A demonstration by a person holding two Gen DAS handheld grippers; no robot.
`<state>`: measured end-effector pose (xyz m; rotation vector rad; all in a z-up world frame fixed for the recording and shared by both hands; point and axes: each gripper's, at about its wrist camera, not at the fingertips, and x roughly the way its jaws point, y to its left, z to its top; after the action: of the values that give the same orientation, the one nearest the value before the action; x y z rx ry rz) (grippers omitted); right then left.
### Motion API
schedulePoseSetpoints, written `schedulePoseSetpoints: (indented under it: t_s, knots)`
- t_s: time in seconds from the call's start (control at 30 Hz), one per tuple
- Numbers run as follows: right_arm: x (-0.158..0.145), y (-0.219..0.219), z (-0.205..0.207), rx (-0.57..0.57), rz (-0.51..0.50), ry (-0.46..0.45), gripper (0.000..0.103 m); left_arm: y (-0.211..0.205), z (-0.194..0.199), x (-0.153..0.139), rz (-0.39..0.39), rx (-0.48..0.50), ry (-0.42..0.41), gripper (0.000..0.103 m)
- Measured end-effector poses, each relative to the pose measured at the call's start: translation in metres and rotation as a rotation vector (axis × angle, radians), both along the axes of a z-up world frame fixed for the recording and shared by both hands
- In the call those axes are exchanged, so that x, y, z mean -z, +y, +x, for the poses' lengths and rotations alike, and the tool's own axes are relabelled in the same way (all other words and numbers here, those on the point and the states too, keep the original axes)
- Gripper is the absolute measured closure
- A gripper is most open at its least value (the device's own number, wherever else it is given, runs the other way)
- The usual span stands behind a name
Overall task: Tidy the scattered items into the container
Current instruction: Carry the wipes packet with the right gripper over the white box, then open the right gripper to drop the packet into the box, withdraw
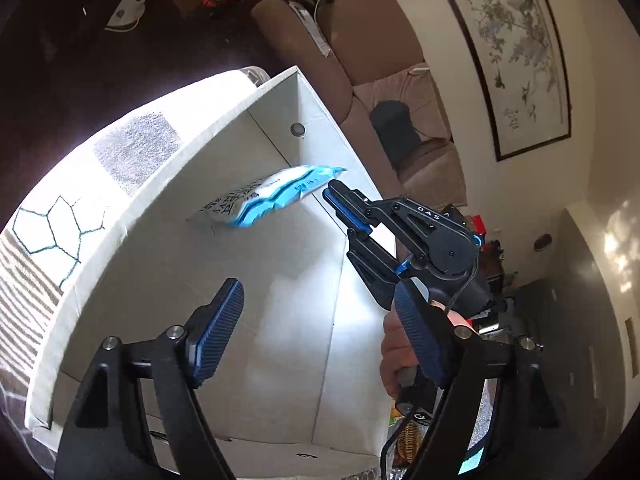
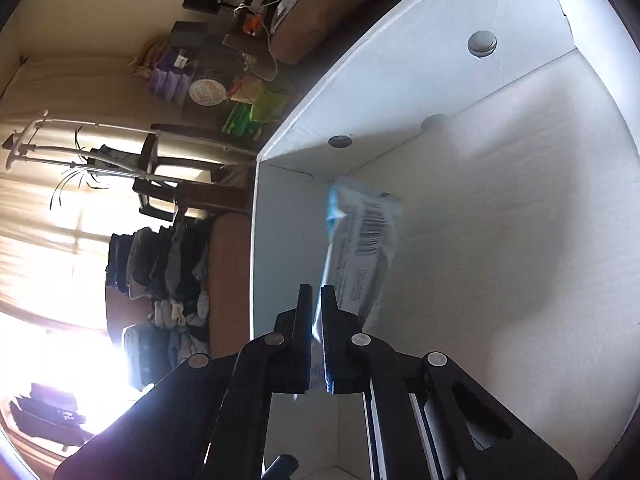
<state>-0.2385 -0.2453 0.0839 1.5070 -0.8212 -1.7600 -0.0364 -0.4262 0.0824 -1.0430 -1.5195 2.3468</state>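
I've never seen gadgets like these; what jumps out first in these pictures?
The blue-and-white plastic packet catches the eye first: it hangs over the inside of the big white cardboard box, pinched at one end by the black two-finger right gripper. Nearer the camera in the left wrist view, the left gripper is spread wide open above the same box, holding nothing. Behind the box sits a brown sofa, with a framed ink painting on the wall.

It was a home living room: a brown sofa point(image 1: 372, 52) stood against the wall under a framed ink painting point(image 1: 516, 52), with folded laundry point(image 2: 168, 280) stacked near a bright curtained window point(image 2: 48, 240).
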Motion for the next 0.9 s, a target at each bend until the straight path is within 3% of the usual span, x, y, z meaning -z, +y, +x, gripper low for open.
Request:
schedulePoseSetpoints:
  t_s: [0.2, 0.4, 0.53, 0.6, 0.67, 0.7, 0.73, 0.77, 0.83, 0.9]
  knots:
    - [0.022, -0.002, -0.001, -0.033, 0.137, 0.010, 0.099, -0.005, -0.010, -0.003, 0.007, 0.017, 0.015, 0.027]
    - [0.003, -0.008, 0.012, -0.110, 0.296, 0.137, 0.096, 0.000, -0.008, -0.011, -0.034, 0.022, 0.002, 0.026]
    - [-0.004, -0.008, 0.026, -0.152, 0.370, 0.170, 0.096, 0.007, -0.001, -0.015, -0.069, 0.025, -0.022, 0.024]
    - [-0.015, -0.001, 0.037, -0.178, 0.391, 0.211, 0.096, 0.017, 0.003, -0.022, -0.100, 0.042, -0.025, 0.018]
    - [-0.029, 0.011, 0.047, -0.201, 0.406, 0.250, 0.092, 0.035, 0.008, -0.033, -0.180, 0.063, -0.027, 0.011]
    - [-0.037, 0.017, 0.051, -0.206, 0.410, 0.265, 0.087, 0.046, 0.009, -0.040, -0.226, 0.076, -0.027, 0.003]
    - [-0.043, 0.025, 0.056, -0.209, 0.412, 0.277, 0.066, 0.057, 0.011, -0.046, -0.268, 0.090, -0.024, 0.000]
    - [-0.050, 0.032, 0.060, -0.212, 0.416, 0.283, 0.038, 0.069, 0.012, -0.053, -0.302, 0.107, -0.020, 0.000]
    - [-0.062, 0.044, 0.066, -0.211, 0.413, 0.300, 0.016, 0.091, 0.014, -0.065, -0.376, 0.132, -0.030, 0.000]
    - [-0.075, 0.059, 0.074, -0.202, 0.434, 0.319, 0.015, 0.109, 0.018, -0.078, -0.449, 0.138, -0.035, 0.000]
